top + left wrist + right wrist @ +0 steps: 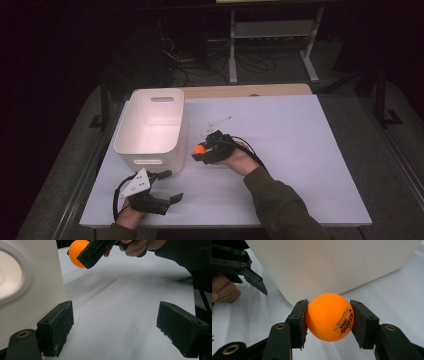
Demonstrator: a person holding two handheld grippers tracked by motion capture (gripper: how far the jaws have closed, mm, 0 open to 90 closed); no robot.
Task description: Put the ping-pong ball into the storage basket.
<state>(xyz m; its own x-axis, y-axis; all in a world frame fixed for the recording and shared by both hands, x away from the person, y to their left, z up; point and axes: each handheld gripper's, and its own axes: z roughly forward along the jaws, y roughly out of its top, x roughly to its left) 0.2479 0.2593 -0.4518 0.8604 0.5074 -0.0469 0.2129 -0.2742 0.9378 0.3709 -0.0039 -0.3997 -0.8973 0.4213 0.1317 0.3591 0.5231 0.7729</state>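
While the right tongs (329, 320) clamp the orange ball (329, 316), the white bin (152, 125) stands just beyond, toward the worktop's left edge; left tongs (115, 327) gape empty.

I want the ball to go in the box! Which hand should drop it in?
The right. Its gripper already pinches the orange ball between its fingers, right beside the white box. The left gripper sits open and empty near the table's front edge.
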